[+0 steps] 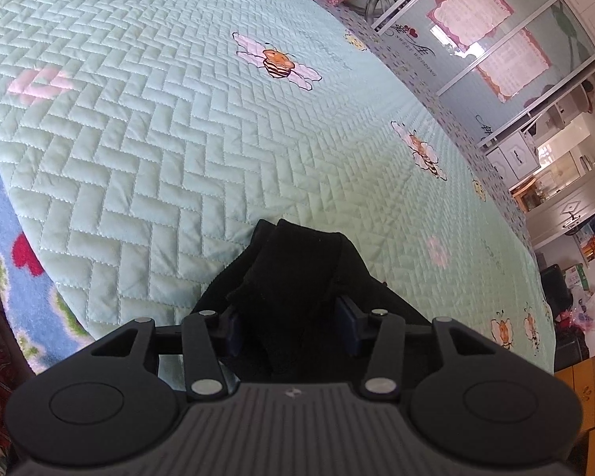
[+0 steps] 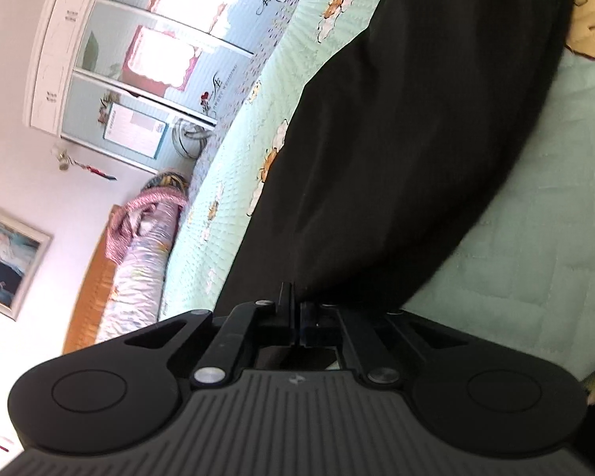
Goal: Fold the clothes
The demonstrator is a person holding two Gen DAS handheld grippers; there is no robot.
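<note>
Since my left tool (image 1: 293,327) only sits half-open around a thick bunch of the black garment (image 1: 297,277) at 6 o'clock on the bed (image 1: 139,139), it could drop; my right tool (image 2: 296,323) is clamped shut on its edge.

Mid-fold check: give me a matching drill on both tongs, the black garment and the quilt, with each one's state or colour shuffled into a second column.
Column one:
1. left tongs
2. right tongs
3. black garment
4. quilt

Column two:
A. mint green, printed with bees
B. jaws closed together
C. lying across the bed
D. jaws apart, cloth bunched between them

Pairs: 1-D, 2-B, 3-C, 4-A
</note>
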